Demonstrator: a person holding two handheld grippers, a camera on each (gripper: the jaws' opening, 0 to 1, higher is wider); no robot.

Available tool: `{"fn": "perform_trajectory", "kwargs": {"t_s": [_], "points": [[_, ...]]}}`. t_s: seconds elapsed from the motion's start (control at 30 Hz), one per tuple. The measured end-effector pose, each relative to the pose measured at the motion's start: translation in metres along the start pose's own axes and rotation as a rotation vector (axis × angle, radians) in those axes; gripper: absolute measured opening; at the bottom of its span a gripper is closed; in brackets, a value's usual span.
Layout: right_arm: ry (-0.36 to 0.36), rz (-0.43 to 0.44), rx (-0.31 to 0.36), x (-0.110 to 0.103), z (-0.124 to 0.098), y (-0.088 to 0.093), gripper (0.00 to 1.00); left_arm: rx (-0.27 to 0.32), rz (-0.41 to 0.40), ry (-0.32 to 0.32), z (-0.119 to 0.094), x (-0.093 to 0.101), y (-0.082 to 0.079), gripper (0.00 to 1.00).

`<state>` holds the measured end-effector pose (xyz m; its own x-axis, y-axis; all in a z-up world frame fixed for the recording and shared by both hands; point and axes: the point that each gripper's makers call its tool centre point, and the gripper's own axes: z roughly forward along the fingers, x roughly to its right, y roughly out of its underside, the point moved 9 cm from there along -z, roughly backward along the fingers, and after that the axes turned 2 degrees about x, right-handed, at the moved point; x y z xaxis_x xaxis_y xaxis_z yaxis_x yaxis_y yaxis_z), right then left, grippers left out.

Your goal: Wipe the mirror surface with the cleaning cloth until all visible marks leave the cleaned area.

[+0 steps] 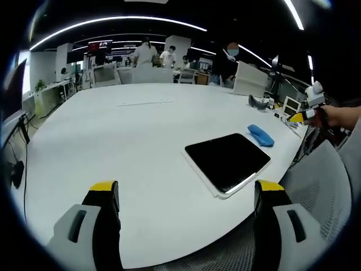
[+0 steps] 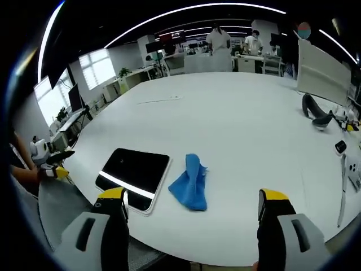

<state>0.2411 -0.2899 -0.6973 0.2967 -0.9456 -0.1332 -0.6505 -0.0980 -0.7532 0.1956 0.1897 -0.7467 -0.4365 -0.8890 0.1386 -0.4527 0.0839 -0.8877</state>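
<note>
Big open office with a huge white table [image 1: 130, 141] taking up most of both views, desks and a few people standing way at the back.

Left gripper [image 1: 187, 212] has its yellow-tipped jaws spread wide apart with nothing between them, hanging over the near edge of the table. Just past its right jaw lies the mirror [image 1: 227, 162], a dark rectangular slab with a pale rim, flat on the table and close to the edge. Right behind the mirror, just beside its far corner, sits the blue cleaning cloth [image 1: 260, 135], bunched up. Further right, off the table edge, a hand holding the other gripper pokes in.

Right gripper [image 2: 192, 212] is the same deal: jaws wide apart, empty, hovering at the table edge. The cloth [image 2: 190, 183] is crumpled between the jaws in the picture but further out on the table, not touching either one. The mirror [image 2: 135, 177] sits just to its left, near the left jaw, with a bright strip of light reflecting across it. Some dark gadgets [image 2: 317, 112] lie far off at the right side of the table.
</note>
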Motion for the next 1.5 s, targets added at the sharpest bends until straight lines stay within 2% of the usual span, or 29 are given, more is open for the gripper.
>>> {"fn": "perform_trajectory", "kwargs": {"t_s": [0.13,0.17,0.2,0.33,0.4,0.53,0.67,0.9,1.13,1.3,1.5], "points": [[0.0,-0.024,-0.047,-0.002,0.002,-0.021,0.92,0.003,0.002,-0.003,0.0,0.0,0.0,0.99],[-0.003,-0.025,-0.053,-0.002,0.003,-0.022,0.92,0.003,0.004,-0.004,0.0,0.0,-0.001,0.99],[-0.001,-0.032,-0.087,-0.002,0.004,-0.026,0.91,0.005,0.003,-0.006,0.0,0.0,-0.001,0.99],[-0.027,-0.068,-0.105,-0.008,0.015,-0.039,0.91,0.005,0.001,-0.008,0.0,-0.001,0.0,0.99],[-0.026,-0.077,-0.129,-0.011,0.02,-0.04,0.89,0.007,0.001,-0.01,0.0,-0.001,0.0,0.99],[-0.015,-0.087,-0.168,-0.011,0.032,-0.035,0.86,0.011,-0.001,-0.015,0.0,-0.002,0.0,0.99],[-0.028,-0.062,-0.173,-0.01,0.042,-0.03,0.82,0.009,0.001,-0.015,0.001,-0.002,0.0,0.99],[-0.043,-0.03,-0.224,-0.007,0.075,-0.009,0.59,0.002,0.005,-0.01,0.001,-0.001,0.0,0.99],[-0.034,0.015,-0.274,-0.001,0.105,0.009,0.44,0.001,0.005,-0.009,0.002,-0.002,0.001,0.99],[-0.047,0.07,-0.291,-0.002,0.111,0.016,0.35,-0.003,0.009,-0.009,0.002,-0.002,0.001,0.99],[-0.054,0.066,-0.3,-0.007,0.114,0.017,0.29,0.003,0.006,-0.006,0.002,-0.001,0.0,0.99]]}}
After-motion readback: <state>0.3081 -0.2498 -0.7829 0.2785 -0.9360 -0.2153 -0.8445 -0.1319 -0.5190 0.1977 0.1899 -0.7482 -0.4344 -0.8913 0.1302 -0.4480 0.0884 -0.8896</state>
